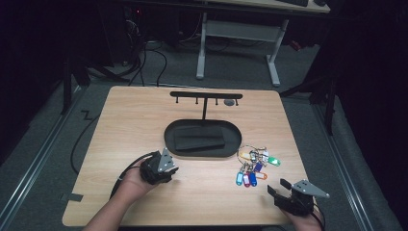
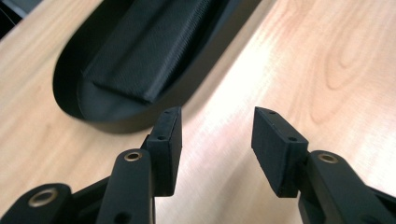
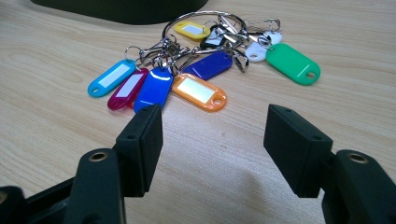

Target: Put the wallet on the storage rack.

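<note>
So we've got a bunch of key tags [image 1: 252, 167] lying on the desk [image 1: 125, 125], clipped onto a big metal ring [image 3: 201, 24], just off the right end of the black oval tray [image 1: 169, 134]. Colours we can make out: light blue, magenta, blue, orange, dark blue, yellow, white and green, fanned out flat on the wood. Our right hand-held gripper [image 3: 212, 135] sits near the tags, pointing at them, jaws spread wide with only bare desk between them, not touching anything. In the high view it's at the front right corner [image 1: 281, 188], with a grey plate on top. The tray has a dark flat block [image 1: 199, 137] lying in it, and a black T-shaped stand [image 1: 206, 96] with little pegs rises from the tray's back edge. Our left hand-held gripper [image 2: 215, 140] is over on the other side, just beside the tray's left front rim, jaws also apart and holding nothing; the high view has it at [image 1: 161, 166], well apart from the tags.
</note>
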`<state>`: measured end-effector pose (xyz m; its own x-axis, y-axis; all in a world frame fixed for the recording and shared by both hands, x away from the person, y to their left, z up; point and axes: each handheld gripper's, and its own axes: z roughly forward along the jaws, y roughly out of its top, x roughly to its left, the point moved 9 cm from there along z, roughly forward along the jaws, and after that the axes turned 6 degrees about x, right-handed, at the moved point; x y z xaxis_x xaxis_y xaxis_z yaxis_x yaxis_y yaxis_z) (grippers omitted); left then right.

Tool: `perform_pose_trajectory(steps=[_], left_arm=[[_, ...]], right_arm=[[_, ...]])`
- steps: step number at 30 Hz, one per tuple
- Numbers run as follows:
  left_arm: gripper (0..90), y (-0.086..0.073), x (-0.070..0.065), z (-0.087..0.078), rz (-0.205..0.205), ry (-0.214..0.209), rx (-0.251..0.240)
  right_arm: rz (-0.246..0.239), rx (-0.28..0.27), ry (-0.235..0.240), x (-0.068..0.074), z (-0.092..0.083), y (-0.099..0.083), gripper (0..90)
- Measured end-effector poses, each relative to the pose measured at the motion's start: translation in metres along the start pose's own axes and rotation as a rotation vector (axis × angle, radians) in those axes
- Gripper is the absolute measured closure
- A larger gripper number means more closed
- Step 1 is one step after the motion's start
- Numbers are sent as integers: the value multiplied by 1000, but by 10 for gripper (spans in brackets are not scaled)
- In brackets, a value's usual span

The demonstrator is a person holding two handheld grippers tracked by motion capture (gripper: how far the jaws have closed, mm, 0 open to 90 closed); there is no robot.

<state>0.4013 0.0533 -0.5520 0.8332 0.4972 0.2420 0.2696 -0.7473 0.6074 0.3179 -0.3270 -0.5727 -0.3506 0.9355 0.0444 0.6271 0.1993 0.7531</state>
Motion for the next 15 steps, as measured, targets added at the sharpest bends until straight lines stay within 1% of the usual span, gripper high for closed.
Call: perform_pose_trajectory(steps=[2,4,6,7,8,10,11,12,14,15], left_arm=[[537,-9,-5,-7,-33,-9,-12],[529,-16,-10,-12,-70,-19,-11],[524,-23,-15,-21,-131,-25,-34],[516,-26,-19,-25,-157,-34,-47],[511,-28,-22,-29,-176,-33,-62],[507,-36,-28,-34,-195,-35,-75],[500,-36,-28,-34,-195,-35,-75],[500,-40,-31,-36,-198,-31,-77],[483,-49,-35,-40,-222,-29,-85],[467,-55,-39,-44,-248,-40,-107]], right_arm=[[-3,0,0,0,0,0,379],[2,1,2,1,0,0,380],[-3,-2,3,0,1,1,381],[-3,-5,4,0,0,2,382],[-1,-7,5,0,0,2,383],[-1,-5,7,1,1,2,384],[2,0,8,1,2,1,384],[2,0,8,1,2,1,384],[0,2,11,2,3,1,384],[3,3,8,3,3,1,385]])
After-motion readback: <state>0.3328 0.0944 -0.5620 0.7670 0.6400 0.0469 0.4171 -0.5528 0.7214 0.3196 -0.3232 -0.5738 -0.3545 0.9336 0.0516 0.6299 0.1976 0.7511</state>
